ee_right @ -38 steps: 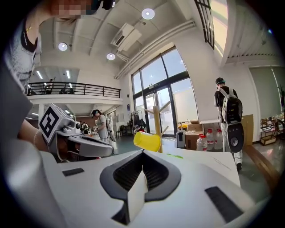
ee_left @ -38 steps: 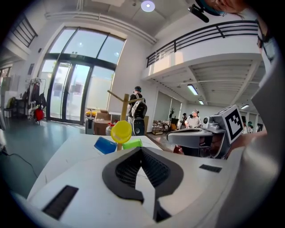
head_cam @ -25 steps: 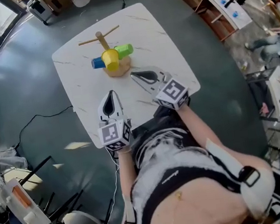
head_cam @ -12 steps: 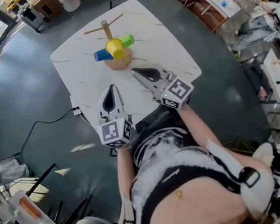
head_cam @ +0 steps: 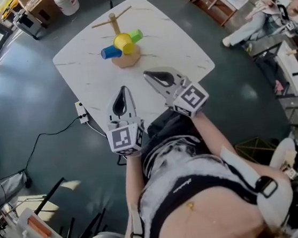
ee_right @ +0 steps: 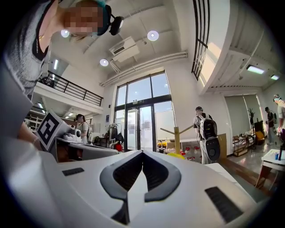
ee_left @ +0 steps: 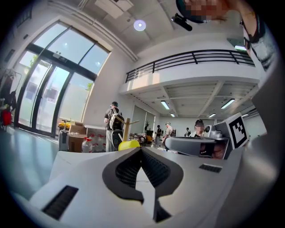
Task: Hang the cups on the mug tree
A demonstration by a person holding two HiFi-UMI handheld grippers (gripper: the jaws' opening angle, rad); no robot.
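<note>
The mug tree (head_cam: 114, 24) is a pale wooden post on a round wooden base, with two thin rods slanting out near its top. It stands on the white marble-patterned table (head_cam: 174, 40), well ahead of both sets of fingertips and slightly to the left of the right gripper's line. Three cups cluster low on the post, just above the base. The yellow cup (head_cam: 123, 42) has its open mouth turned toward the grippers, the blue cup (head_cam: 110, 52) points left, and the green cup (head_cam: 135, 35) points right and away. Whether they hang on pegs or only lean there cannot be made out.

The left gripper (head_cam: 124, 90) and the right gripper (head_cam: 146, 76) are over the table's near edge, apart from each other. Each has its jaws pressed together with nothing between them.
</note>
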